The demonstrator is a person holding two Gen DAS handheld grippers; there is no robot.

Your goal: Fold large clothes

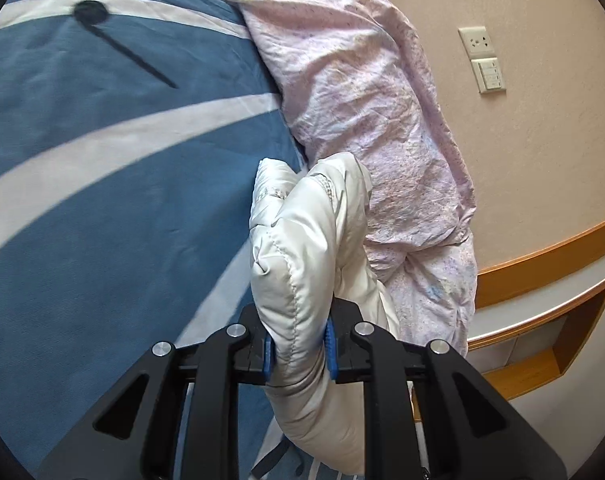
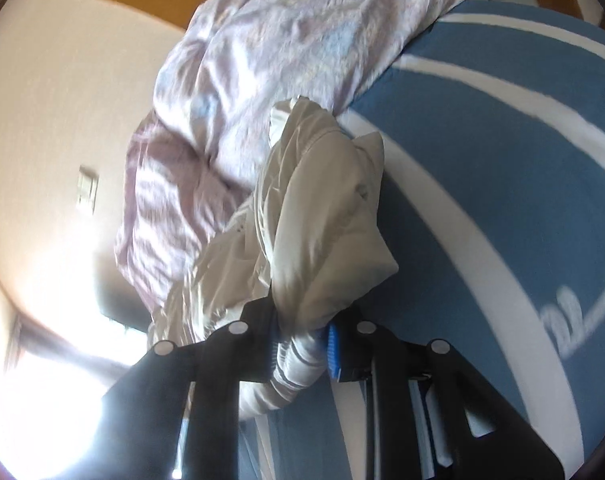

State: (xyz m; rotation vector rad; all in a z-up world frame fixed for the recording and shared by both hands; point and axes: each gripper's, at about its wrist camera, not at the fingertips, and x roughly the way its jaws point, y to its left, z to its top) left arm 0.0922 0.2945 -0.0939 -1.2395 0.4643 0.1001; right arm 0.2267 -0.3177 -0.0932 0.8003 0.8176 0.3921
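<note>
White padded jacket [image 1: 298,264] fills the near centre of both wrist views, bunched into a thick quilted roll. In the left wrist view the left gripper [image 1: 298,350] has its two blue-padded fingers closed on that roll, one pad pressing each side, and the fabric bulges up toward 12 o'clock and hangs down past the fingers toward 6. In the right wrist view the right gripper [image 2: 302,346] is likewise clamped on a fold of the same jacket [image 2: 326,216], which rises from the pads toward 12 o'clock in a crumpled, pointed heap; this view is tilted and somewhat blurred. Under and behind the jacket lies a blue bed cover with white stripes [image 1: 102,168], spreading toward 9 o'clock on the left view and 3 o'clock on the right. Beyond, a rumpled pale pink quilt [image 1: 366,112] sits against the jacket's far edge. Farthest off, at 2 o'clock, a beige wall carries a socket and switch plate [image 1: 482,60].
</note>
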